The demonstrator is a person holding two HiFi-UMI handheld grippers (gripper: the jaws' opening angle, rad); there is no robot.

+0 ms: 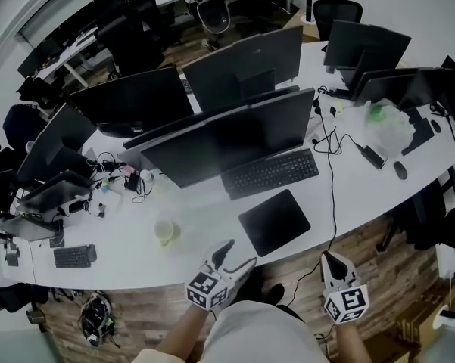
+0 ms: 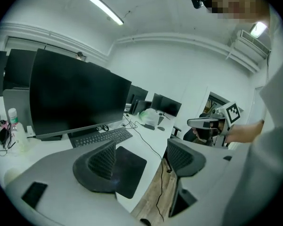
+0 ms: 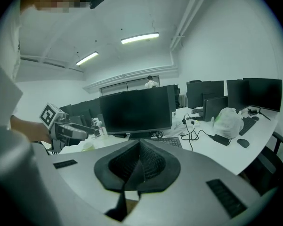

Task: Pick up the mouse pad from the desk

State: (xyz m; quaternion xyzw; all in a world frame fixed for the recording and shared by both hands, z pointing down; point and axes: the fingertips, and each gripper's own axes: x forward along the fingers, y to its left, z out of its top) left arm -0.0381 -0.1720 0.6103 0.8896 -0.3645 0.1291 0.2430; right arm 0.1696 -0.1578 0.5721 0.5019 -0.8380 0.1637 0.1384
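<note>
Left gripper [image 1: 236,255] jaws apart, empty | right gripper [image 1: 331,259] jaws closed, empty | mouse pad [image 1: 275,221] flat by desk [image 1: 208,225] front edge, untouched | pickup not yet begun

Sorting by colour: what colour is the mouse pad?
Mouse pad is black; best in head view.

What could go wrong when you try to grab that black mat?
The mouse pad lies flat on the desk, so the open left gripper might slide over it instead of catching its edge. A cable hangs off the desk just right of it; the shut right gripper could snag it. A push might shove the mouse pad into the keyboard.
</note>
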